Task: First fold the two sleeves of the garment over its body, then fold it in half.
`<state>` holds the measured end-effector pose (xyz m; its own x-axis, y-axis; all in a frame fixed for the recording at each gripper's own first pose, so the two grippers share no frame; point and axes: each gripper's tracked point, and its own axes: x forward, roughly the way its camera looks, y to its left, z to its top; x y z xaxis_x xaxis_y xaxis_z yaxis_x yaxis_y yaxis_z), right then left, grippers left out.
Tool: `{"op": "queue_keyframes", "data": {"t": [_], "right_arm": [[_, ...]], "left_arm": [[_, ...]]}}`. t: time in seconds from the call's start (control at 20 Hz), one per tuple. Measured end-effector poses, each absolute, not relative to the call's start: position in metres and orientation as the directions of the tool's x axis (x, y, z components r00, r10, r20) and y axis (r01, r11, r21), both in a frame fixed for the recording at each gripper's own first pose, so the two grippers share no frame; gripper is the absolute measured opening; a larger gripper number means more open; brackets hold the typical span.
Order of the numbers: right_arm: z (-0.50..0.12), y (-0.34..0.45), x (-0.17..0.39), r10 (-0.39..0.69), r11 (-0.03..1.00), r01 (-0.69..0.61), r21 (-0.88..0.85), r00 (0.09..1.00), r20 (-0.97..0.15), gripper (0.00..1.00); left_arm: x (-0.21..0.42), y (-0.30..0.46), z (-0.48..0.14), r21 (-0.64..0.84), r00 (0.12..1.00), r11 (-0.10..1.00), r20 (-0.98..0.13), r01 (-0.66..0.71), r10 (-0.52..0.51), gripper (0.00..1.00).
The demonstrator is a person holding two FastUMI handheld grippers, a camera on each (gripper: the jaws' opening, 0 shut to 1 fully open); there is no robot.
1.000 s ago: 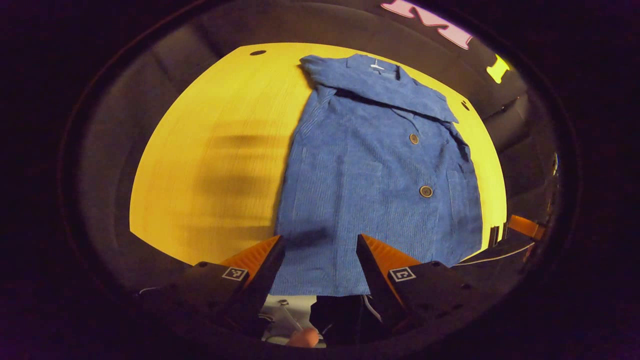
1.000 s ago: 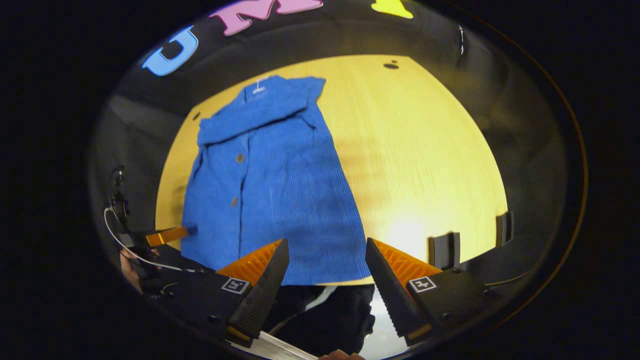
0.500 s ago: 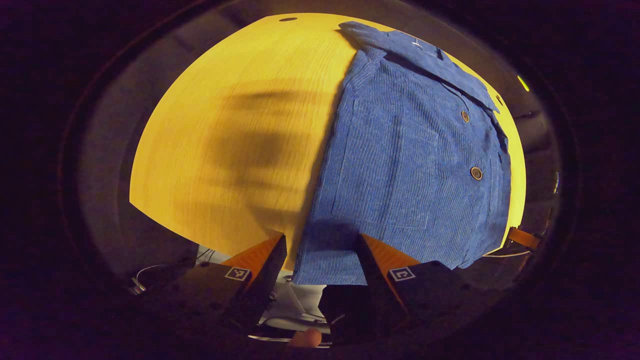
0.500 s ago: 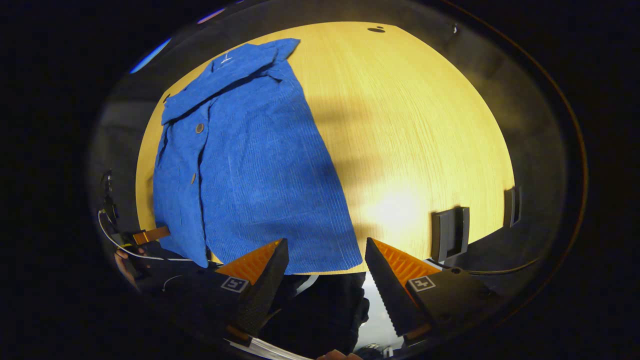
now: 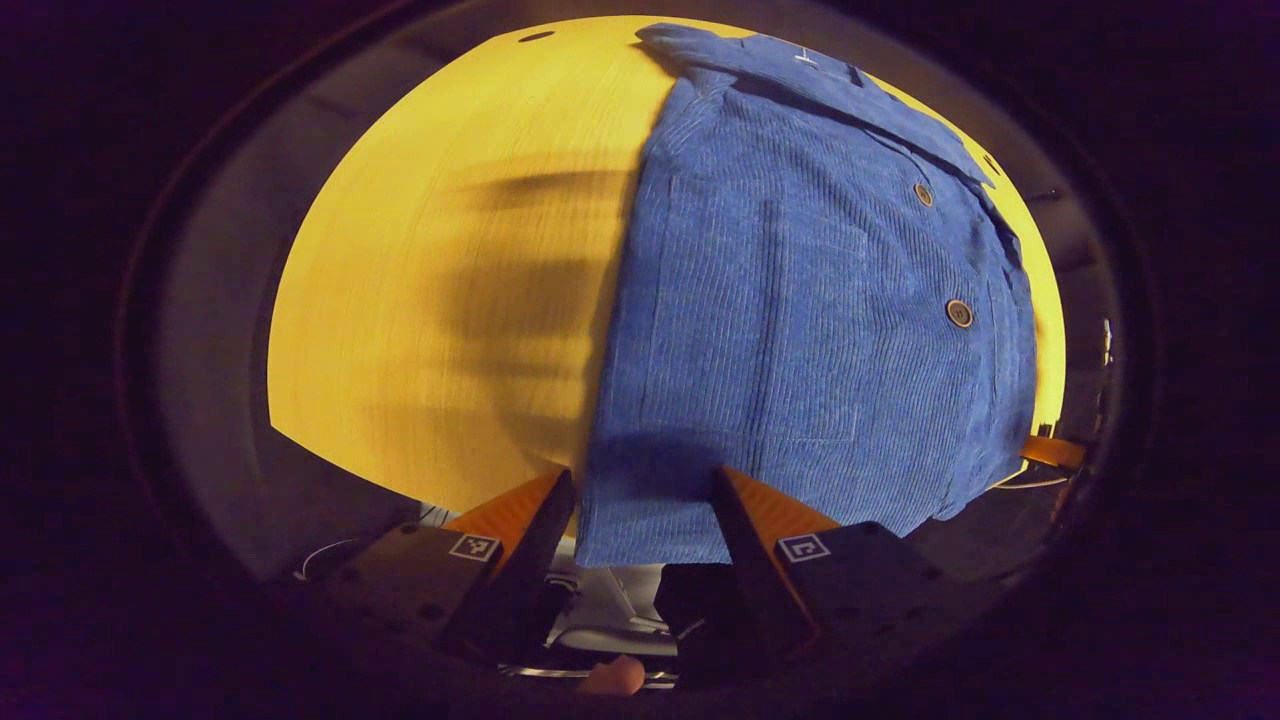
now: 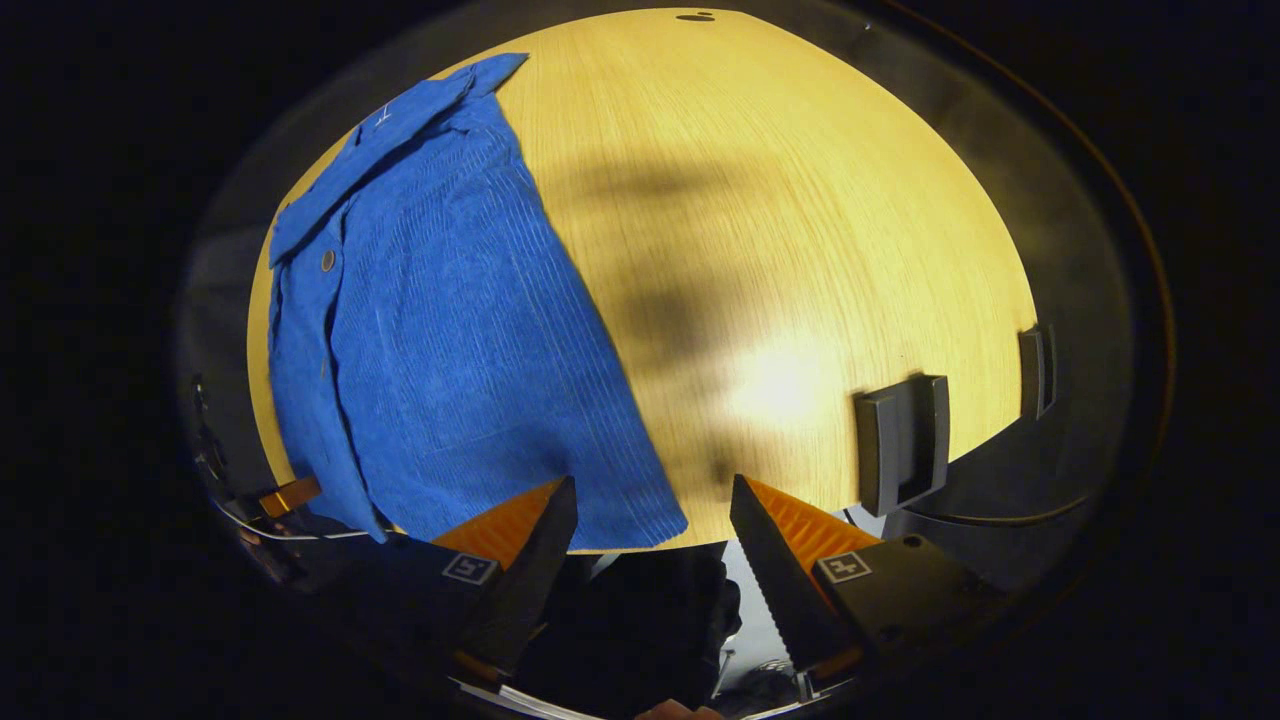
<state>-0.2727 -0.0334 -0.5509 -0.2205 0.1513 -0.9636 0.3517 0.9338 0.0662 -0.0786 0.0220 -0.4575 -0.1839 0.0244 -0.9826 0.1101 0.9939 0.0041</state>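
Note:
A blue corduroy shirt (image 5: 800,300) lies flat on the yellow table (image 5: 420,280), collar at the far end, both sleeves folded in over its body. My left gripper (image 5: 640,475) is open at the near table edge, its fingers either side of the hem's left corner. In the right gripper view the shirt (image 6: 450,330) lies to the left, and my right gripper (image 6: 652,483) is open with the hem's right corner just ahead of the gap between its fingers. Nothing is held. The right gripper (image 5: 1050,452) also shows at the far right, and the left gripper (image 6: 290,495) at the far left.
Two dark clamps (image 6: 900,440) (image 6: 1035,370) sit on the table's near right edge. A small hole (image 6: 695,16) marks the far side of the table (image 6: 800,250). Bare wood stretches left and right of the shirt.
Both grippers have come closer to the table and the shirt's near hem, so the shirt looks larger. Both stay open; the shirt has not moved.

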Motion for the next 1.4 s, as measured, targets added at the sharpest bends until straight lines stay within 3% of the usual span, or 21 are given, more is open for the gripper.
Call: {"op": "queue_keyframes", "data": {"t": [0.25,0.55,0.8,0.85,0.9,1.05,1.1,1.15,1.2,1.3,1.35,1.4], "right_arm": [[-0.559,-0.014,-0.266,0.161,0.948,0.305,0.087,-0.226,-0.961,0.99],[-0.563,-0.01,-0.271,0.091,0.981,0.191,0.037,-0.278,-0.956,1.0],[-0.565,-0.01,-0.275,0.098,0.98,0.196,0.04,-0.296,-0.95,0.99],[-0.566,-0.006,-0.276,0.1,0.978,0.203,0.042,-0.288,-0.952,0.87],[-0.566,-0.001,-0.275,0.105,0.979,0.2,0.049,-0.281,-0.954,0.88],[-0.565,0.013,-0.272,0.119,0.98,0.189,0.069,-0.263,-0.958,0.41],[-0.564,0.015,-0.273,0.124,0.981,0.176,0.078,-0.269,-0.955,0.26],[-0.563,0.013,-0.272,0.131,0.981,0.176,0.085,-0.264,-0.956,0.26],[-0.57,0.016,-0.267,0.165,0.969,0.223,0.11,-0.25,-0.954,0.36],[-0.563,0.017,-0.271,0.193,0.954,0.274,0.126,-0.234,-0.953,0.09],[-0.564,0.015,-0.271,0.201,0.949,0.286,0.134,-0.222,-0.954,0.09],[-0.563,0.015,-0.27,0.205,0.943,0.305,0.135,-0.21,-0.956,0.09]], "left_arm": [[-0.082,0.009,-0.458,-0.014,-0.191,0.994,-0.982,0.107,0.007,0.83],[-0.082,0.004,-0.459,-0.01,-0.191,0.991,-0.982,0.132,0.015,0.83],[-0.082,0.005,-0.458,-0.009,-0.191,0.992,-0.982,0.128,0.016,0.83],[-0.082,0.004,-0.458,-0.008,-0.189,0.992,-0.982,0.127,0.016,0.83],[-0.082,0.005,-0.459,-0.008,-0.186,0.991,-0.982,0.13,0.016,0.84],[-0.082,0.004,-0.457,-0.018,-0.217,0.986,-0.976,0.163,0.018,0.83],[-0.082,0.003,-0.458,-0.025,-0.227,0.985,-0.974,0.172,0.015,0.8],[-0.081,-0.001,-0.457,-0.038,-0.233,0.984,-0.972,0.172,0.003,0.65],[-0.082,-0.007,-0.458,-0.07,-0.234,0.984,-0.972,0.162,-0.031,0.49],[-0.082,-0.008,-0.458,-0.076,-0.234,0.981,-0.972,0.179,-0.032,0.18],[-0.085,-0.006,-0.458,-0.077,-0.24,0.98,-0.97,0.185,-0.031,0.03],[-0.083,-0.008,-0.457,-0.079,-0.241,0.98,-0.97,0.185,-0.033,0.0]]}}
